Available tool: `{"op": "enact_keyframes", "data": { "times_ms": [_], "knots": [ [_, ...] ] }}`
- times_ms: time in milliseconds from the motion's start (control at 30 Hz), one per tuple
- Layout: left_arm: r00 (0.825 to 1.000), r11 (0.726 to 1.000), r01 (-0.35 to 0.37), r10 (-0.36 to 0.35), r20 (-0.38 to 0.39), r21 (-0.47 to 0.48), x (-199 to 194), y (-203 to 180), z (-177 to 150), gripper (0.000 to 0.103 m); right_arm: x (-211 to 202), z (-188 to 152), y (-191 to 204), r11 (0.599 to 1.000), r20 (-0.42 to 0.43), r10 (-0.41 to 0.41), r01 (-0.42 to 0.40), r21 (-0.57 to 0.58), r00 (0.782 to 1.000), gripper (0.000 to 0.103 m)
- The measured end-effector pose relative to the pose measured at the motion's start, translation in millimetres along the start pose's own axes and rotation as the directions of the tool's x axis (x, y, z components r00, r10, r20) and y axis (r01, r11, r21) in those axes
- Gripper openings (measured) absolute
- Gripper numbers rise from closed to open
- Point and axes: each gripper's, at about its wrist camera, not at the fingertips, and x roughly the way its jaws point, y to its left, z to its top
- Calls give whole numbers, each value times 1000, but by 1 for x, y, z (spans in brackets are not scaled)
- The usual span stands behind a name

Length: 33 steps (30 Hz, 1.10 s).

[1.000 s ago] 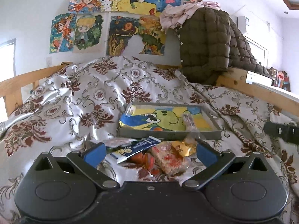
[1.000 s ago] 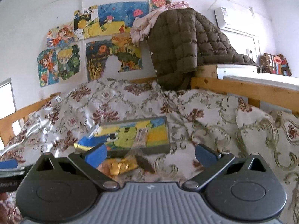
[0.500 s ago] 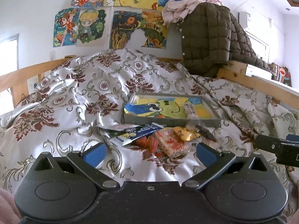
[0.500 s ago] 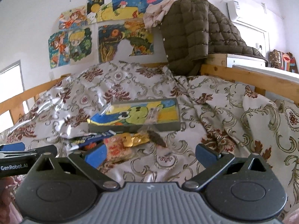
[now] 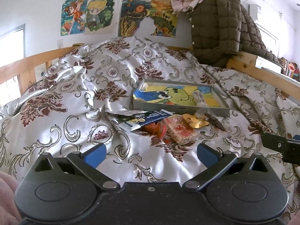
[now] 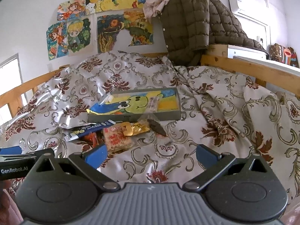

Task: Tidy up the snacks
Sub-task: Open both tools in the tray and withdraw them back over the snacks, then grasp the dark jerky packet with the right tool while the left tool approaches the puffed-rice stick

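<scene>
A grey tray [image 5: 180, 108] [image 6: 135, 116] with a green cartoon picture inside lies on the patterned bedspread; one clear-wrapped snack [image 5: 199, 98] [image 6: 152, 104] rests in it. In front of the tray sits a small pile: a dark blue packet [image 5: 148, 119] [image 6: 90, 129], an orange packet [image 5: 159, 129], a red-and-white rice cracker pack [image 5: 181, 131] [image 6: 117, 138], a gold packet [image 5: 196, 121] [image 6: 135, 127] and a dark brown snack [image 5: 215, 122] [image 6: 156, 127]. My left gripper [image 5: 151, 153] and right gripper [image 6: 151, 152] both hover open, short of the pile, holding nothing.
A wooden bed rail [image 5: 262, 75] [image 6: 249, 69] runs along the right, with a brown quilted jacket [image 5: 221, 30] [image 6: 193, 24] draped over it. Drawings [image 5: 116, 16] cover the far wall. The other gripper shows at each view's edge [image 5: 281, 146] [image 6: 16, 166]. The bedspread [image 5: 75, 97] is rumpled and heaped behind the tray.
Both grippers have drawn back from the snack pile and tray, which now sit farther off. Both stayed open. The snacks have not moved.
</scene>
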Motion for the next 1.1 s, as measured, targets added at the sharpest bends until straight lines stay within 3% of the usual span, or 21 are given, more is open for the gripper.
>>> {"op": "enact_keyframes", "data": {
  "times_ms": [633, 933, 1100],
  "knots": [
    [993, 992, -56, 45, -105, -113, 25, 13, 2, 102, 23, -1, 1, 1000, -85, -16, 18, 16, 996, 103],
    [990, 993, -50, 36, -133, -105, 39, 8, 3, 102, 36, 0, -2, 999, -120, -19, 23, 30, 993, 103],
    [988, 998, -11, 1, -155, -66, 53, -1, 4, 102, 45, 2, -3, 999, -143, -29, 31, 9, 989, 103]
  ]
}}
